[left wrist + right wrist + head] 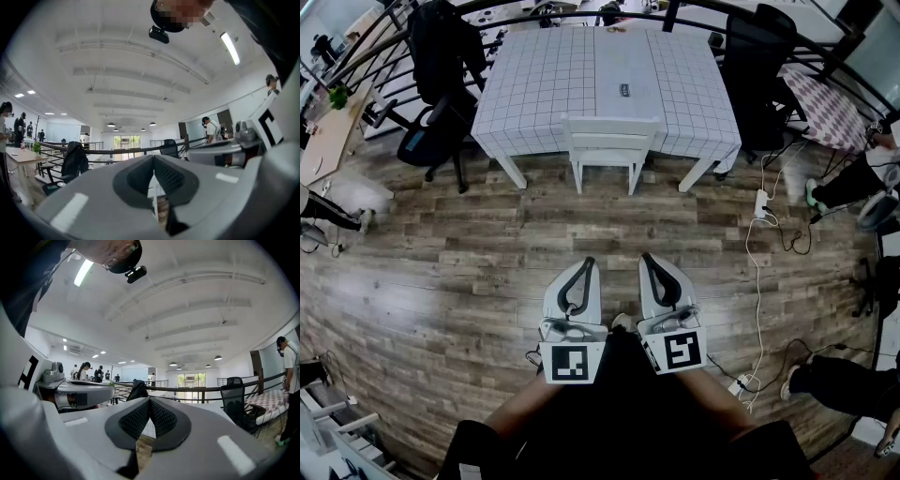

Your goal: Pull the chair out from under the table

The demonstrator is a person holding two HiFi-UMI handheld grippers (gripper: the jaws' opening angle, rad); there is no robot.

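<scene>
A white wooden chair (610,142) stands pushed under the near edge of a table with a white checked cloth (544,84) at the top of the head view. My left gripper (583,265) and right gripper (649,262) are held side by side low in that view, over the floor and well short of the chair. Both are shut with nothing in them. In the left gripper view the pads (165,177) meet tip to tip, and in the right gripper view the pads (161,416) do the same. Both point level toward the table.
Black office chairs stand at the table's left (441,94) and right (761,75). A curved black railing (825,47) runs behind. A white power strip and cables (760,203) lie on the wooden floor (469,272) to the right. People's feet (825,192) show at the right edge.
</scene>
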